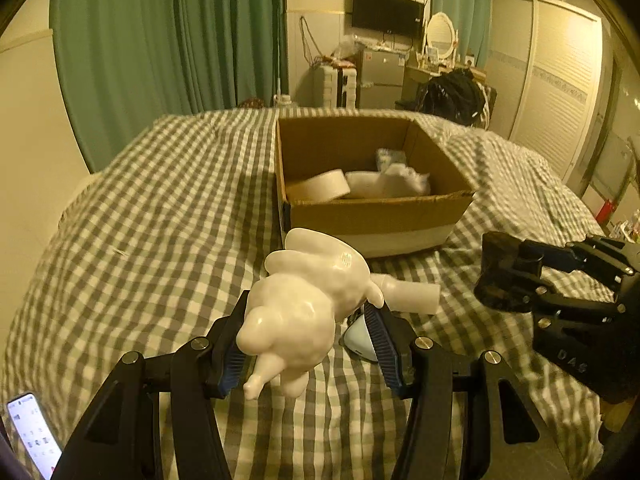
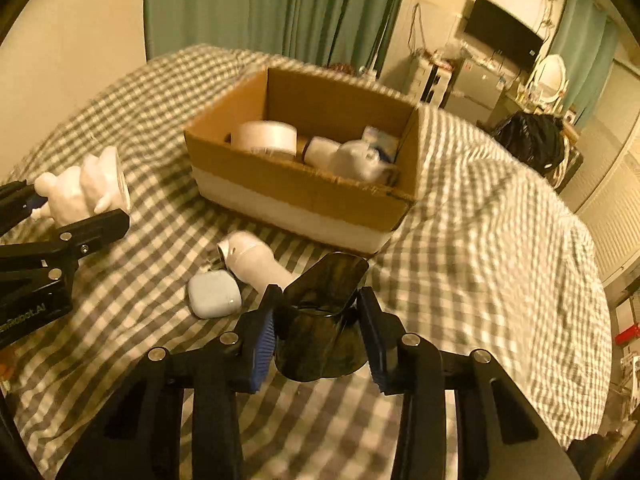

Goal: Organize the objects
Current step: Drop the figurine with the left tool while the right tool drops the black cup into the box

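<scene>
Clamped between the left tool's [image 1: 308, 344] blue pads, a white figurine [image 1: 304, 304] is held above the checked bed [image 1: 160, 208], just short of the cardboard box [image 1: 372, 220]. Its right counterpart [image 2: 320, 332] pinches a dark translucent cup [image 2: 320, 320], also over the bed near the box. Inside the box lie a tape roll [image 2: 266, 136] and some white items. Between the tools, on the bed, a white bottle [image 2: 256, 258] rests beside a pale blue earbud case [image 2: 212, 294]. A lit phone [image 1: 32, 432] shows at the left view's lower edge.
</scene>
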`<state>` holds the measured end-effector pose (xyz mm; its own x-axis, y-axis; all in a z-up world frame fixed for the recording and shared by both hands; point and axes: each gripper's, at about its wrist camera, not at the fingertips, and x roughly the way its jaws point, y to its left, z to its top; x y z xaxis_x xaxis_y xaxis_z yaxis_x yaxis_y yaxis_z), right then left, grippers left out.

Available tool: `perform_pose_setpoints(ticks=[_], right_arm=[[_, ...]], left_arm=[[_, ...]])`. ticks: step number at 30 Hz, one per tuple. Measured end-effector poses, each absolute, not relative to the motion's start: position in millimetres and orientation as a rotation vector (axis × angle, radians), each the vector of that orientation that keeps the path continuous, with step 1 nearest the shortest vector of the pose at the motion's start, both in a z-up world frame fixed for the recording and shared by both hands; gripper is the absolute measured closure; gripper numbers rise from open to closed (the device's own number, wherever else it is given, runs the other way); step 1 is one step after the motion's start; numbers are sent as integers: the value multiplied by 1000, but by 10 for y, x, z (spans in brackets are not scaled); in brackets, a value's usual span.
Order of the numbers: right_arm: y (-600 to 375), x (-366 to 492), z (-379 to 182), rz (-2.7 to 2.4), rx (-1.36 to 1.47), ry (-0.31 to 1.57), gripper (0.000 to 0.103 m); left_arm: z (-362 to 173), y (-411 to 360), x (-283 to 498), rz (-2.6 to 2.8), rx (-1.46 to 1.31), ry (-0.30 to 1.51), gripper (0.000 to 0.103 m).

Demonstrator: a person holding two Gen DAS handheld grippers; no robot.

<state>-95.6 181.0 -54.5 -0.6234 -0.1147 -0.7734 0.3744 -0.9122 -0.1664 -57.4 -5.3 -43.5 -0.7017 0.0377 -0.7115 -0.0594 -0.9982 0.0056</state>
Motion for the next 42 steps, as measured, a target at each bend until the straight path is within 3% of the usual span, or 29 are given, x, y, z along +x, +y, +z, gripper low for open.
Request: perform_pose_setpoints(ticks=[11, 25, 32, 42], right_arm=[[1853, -877, 276, -2674, 927, 412, 68], [1760, -1755, 969, -2689, 723, 234, 72], [1714, -2307, 817, -2682, 752, 175, 73], [1731, -2938, -83, -2601, 954, 76, 73]], left_arm=[[102, 39, -864, 2869, -1046, 62, 47], [384, 149, -2027, 2876, -928, 76, 47], [92, 230, -2538, 2828, -963, 121, 47], [-634, 245, -2886, 2725, -1112, 137, 47]])
